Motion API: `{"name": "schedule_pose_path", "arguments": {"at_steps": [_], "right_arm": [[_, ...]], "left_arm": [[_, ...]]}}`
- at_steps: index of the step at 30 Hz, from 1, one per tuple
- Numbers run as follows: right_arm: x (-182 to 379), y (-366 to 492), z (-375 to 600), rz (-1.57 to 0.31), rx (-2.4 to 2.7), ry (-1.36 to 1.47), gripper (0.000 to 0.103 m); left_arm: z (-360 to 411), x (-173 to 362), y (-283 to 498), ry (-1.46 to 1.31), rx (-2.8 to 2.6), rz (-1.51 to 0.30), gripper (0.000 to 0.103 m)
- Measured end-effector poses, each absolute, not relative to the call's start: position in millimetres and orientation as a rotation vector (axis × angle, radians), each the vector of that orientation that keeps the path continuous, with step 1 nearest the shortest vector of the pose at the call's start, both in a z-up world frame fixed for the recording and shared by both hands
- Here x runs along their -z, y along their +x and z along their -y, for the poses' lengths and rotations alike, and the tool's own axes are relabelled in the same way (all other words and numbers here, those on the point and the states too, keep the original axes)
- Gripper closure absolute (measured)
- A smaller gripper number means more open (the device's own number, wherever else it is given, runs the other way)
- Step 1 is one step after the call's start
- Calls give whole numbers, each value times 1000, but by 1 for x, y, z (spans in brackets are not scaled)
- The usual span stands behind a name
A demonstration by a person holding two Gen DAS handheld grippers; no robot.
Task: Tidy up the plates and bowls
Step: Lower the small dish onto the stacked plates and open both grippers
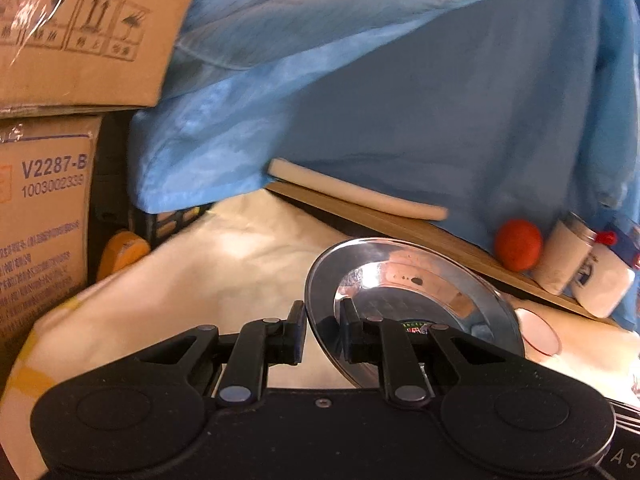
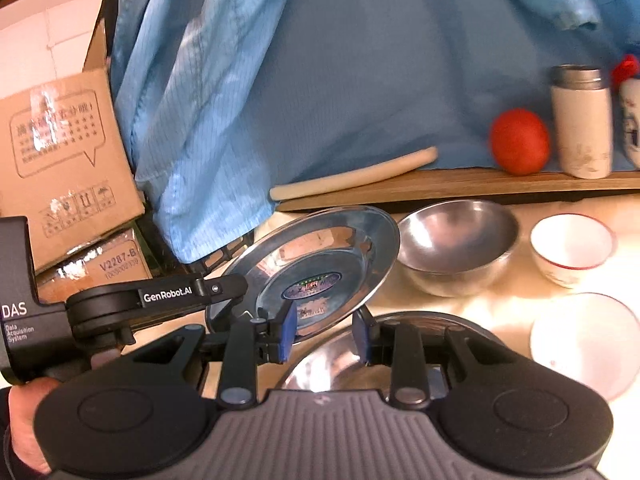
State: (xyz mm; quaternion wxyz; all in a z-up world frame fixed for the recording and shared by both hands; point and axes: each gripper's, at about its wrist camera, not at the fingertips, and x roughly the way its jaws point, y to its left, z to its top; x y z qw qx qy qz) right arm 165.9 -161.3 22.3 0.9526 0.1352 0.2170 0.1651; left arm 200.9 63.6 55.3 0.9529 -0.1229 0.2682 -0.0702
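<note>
A blue cloth (image 2: 360,80) hangs across the far side, with cardboard boxes (image 2: 60,152) stacked at far left. The cream-covered surface (image 1: 200,272) carries a steel bowl (image 2: 458,246), a white bowl (image 2: 572,250) to its right, a pale plate (image 2: 586,344) nearer and another steel dish (image 2: 340,364) nearest. A steel plate (image 2: 316,264) is held tilted above the surface; the left tongs (image 1: 323,334) are clamped on its rim. The right tongs (image 2: 326,338) stand apart over the near steel dish, pads clear of it. On the far wooden ledge (image 2: 460,186) sit an orange ball (image 2: 519,141) and a white canister (image 2: 582,124).
</note>
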Motion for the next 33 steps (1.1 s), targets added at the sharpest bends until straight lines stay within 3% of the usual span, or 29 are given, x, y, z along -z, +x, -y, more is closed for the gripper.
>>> {"name": "schedule_pose_path", "arguments": {"at_steps": [16, 33], "right_arm": [[-5, 99, 211, -422, -257, 340, 69], [10, 79, 215, -460, -277, 353, 69]], "left_arm": [[-9, -50, 146, -198, 232, -567, 84], [-8, -39, 122, -179, 216, -606, 84]]}}
